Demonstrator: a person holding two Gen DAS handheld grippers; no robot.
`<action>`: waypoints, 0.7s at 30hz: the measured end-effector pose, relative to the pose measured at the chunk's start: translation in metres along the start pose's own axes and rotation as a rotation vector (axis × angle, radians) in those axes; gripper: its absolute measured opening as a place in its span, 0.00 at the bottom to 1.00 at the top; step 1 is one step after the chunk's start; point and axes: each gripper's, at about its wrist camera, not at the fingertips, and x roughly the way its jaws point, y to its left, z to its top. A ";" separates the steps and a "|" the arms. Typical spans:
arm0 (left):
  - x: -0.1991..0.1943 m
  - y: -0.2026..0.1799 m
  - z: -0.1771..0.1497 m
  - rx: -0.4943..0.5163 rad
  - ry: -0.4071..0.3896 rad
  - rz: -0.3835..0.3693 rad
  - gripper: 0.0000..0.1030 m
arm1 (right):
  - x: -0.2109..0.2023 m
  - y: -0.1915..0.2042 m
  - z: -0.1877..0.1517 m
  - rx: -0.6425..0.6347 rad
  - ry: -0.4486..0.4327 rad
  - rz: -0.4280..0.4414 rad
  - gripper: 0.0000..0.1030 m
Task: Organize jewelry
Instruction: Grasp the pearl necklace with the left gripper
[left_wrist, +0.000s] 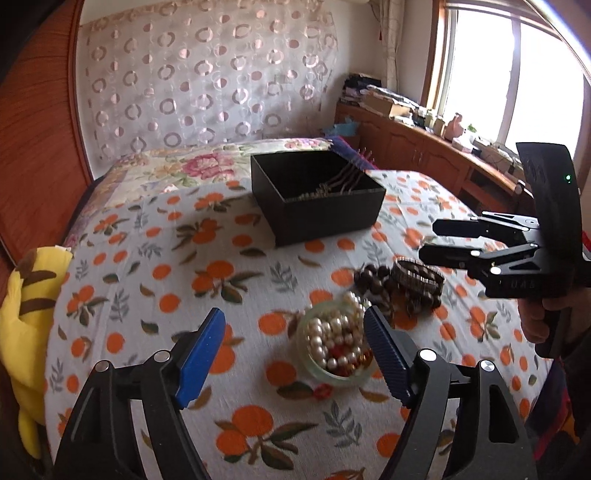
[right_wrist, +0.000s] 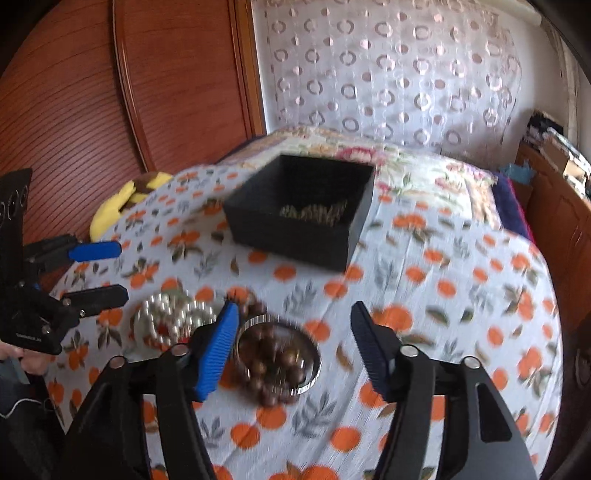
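Holding both tools over the orange-print bedspread (left_wrist: 155, 258), I see my left gripper (left_wrist: 295, 332) with jaws apart and empty, the pearl strand (left_wrist: 338, 334) low centre between its fingers. My right gripper (right_wrist: 291, 332) gapes above the brown beads (right_wrist: 275, 360). The black box (left_wrist: 317, 197) sits upper centre.

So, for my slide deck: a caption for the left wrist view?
Open left gripper over pearls in a glass bangle; open right gripper above brown beads, black box beyond.
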 end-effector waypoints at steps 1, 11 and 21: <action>0.002 -0.001 -0.002 0.000 0.006 -0.001 0.72 | 0.003 0.000 -0.004 0.005 0.010 0.007 0.66; 0.015 -0.011 -0.011 0.028 0.042 -0.032 0.43 | 0.010 -0.001 -0.013 0.036 0.043 0.062 0.74; 0.026 -0.017 -0.008 0.066 0.065 -0.002 0.16 | 0.019 0.008 -0.018 0.006 0.066 0.046 0.74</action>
